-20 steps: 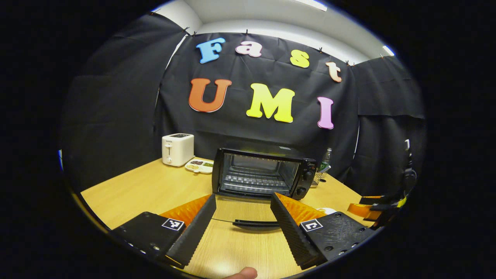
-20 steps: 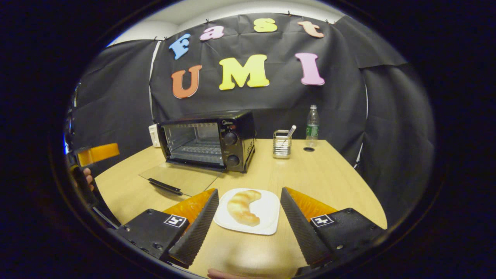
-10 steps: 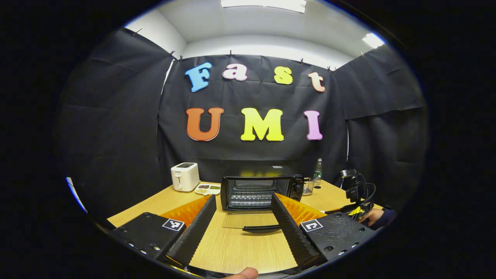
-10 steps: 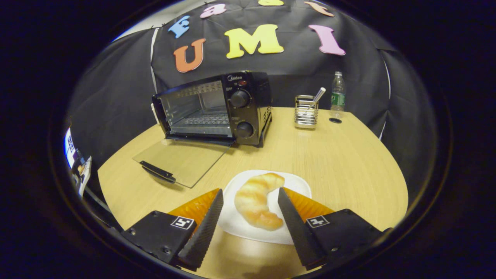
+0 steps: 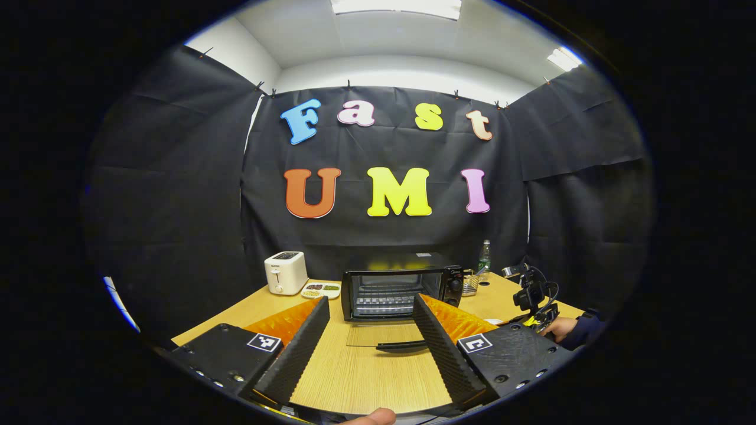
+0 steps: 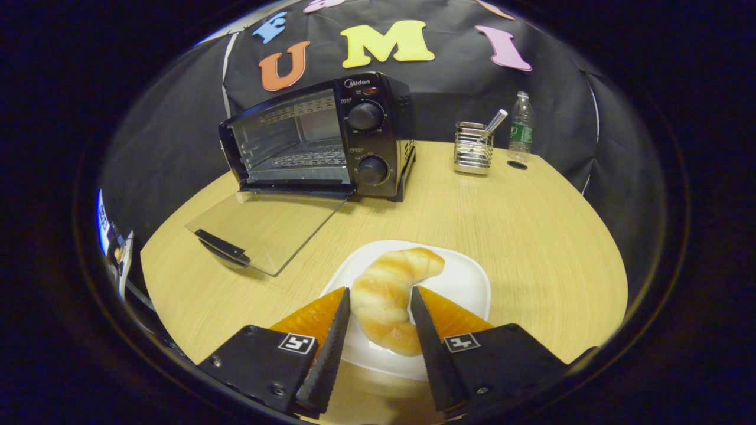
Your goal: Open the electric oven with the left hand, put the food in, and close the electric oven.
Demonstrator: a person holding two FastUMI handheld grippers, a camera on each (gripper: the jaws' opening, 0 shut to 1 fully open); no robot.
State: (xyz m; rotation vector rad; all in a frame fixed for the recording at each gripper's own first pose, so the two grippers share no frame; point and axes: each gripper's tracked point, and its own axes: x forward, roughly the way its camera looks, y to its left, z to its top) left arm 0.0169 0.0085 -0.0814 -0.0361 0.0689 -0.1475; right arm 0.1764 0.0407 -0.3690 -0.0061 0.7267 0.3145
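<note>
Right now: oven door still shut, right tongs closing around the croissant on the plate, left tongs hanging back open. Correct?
Not quite: the oven door is open, folded down flat on the table, as the right gripper view shows. The rest holds: the right tongs straddle the croissant on the plate, and the left tongs are open, back from the oven.

The brand name "Midea" is printed in white at the top of the control panel of the black oven (image 6: 331, 139); nothing else is legible.

Hand-held gripper (image 6: 378, 321) fingers flanking croissant (image 6: 390, 298) on plate (image 6: 466, 283)
</note>
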